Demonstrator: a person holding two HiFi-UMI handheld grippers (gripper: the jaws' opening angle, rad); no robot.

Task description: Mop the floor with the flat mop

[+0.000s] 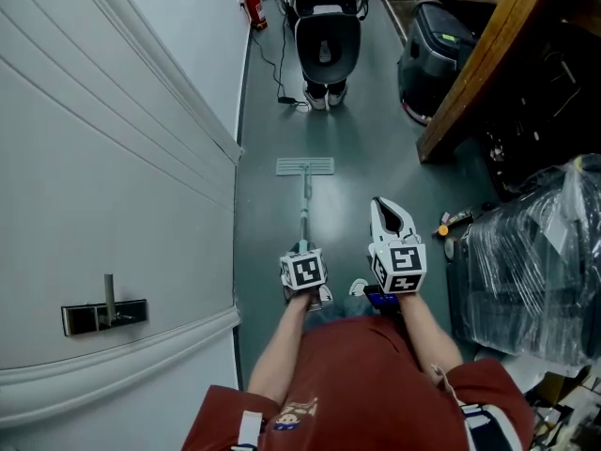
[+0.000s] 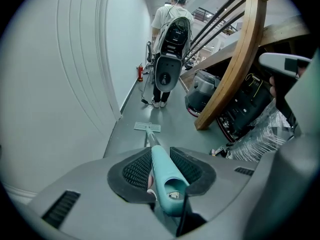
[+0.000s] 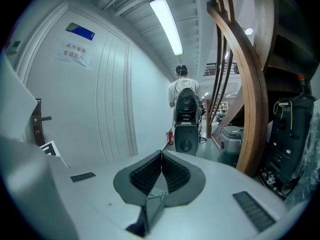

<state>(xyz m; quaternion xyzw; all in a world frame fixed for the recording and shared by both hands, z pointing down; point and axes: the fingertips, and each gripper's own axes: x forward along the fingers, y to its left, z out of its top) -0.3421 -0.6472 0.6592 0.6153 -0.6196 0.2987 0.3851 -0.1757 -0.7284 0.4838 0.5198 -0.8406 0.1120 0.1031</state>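
Nearest, L gripper (image 1: 302, 255) is clamped on the teal grip of the flat mop (image 1: 306, 205); the handle runs out between both jaws toward 12 o'clock. R gripper (image 1: 382, 210) sits just beside it at 3 o'clock, jaws pressed together w/ nothing between. Mop head (image 1: 305, 166) lies flat on the grey floor (image 1: 362, 148), near the white wall (image 1: 113, 158) at 9 o'clock. Farther at 12 o'clock a person (image 1: 325, 40) stands w/ a backpack unit.

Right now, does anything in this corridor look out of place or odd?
Mildly: the flat mop is held by the left gripper alone; the right gripper is shut on nothing. A loose cable trails across the floor ahead, near a standing person.
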